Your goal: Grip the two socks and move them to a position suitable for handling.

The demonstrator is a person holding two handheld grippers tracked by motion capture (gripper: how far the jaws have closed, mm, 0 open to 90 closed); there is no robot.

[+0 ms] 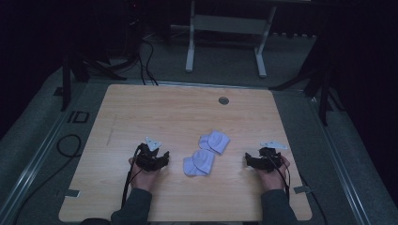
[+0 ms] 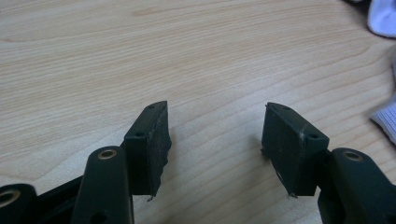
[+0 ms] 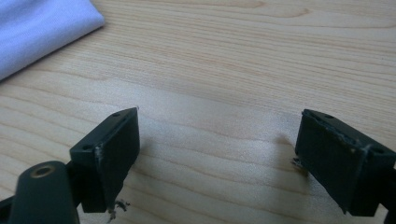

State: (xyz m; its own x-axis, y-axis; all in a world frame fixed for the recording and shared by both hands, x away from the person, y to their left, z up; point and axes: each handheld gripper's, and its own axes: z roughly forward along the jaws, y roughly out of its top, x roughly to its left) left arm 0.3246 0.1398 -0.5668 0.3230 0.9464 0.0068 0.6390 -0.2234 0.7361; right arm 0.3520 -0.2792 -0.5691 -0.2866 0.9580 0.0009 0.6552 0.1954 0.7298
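The room is dim, with dark drapes at the back and the legs of a white frame (image 1: 224, 35) standing on grey carpet beyond the table. The wooden table (image 1: 141, 108) takes up most of what there is to look at, its pale top bare apart from a small round cable grommet (image 1: 223, 100) near the far edge and two pale socks near the middle.

Taking the near sock (image 1: 199, 162) as the mark: the far sock (image 1: 214, 141) lies just beyond it and a little to its right, the two close together or barely touching. Each looks folded into a short pad whose long axis runs on a slant, from near-left to far-right.

The left gripper (image 1: 158, 158) rests on the table to the left of the near sock, its jaws spread wide with bare wood between them. The right gripper (image 1: 253, 161) sits to the right of that sock, a bit farther off, jaws likewise apart and empty.

I would judge the left hand the nearer one, so the near sock lies just to the right of its jaws, and a short reach across would meet the sock's left end.
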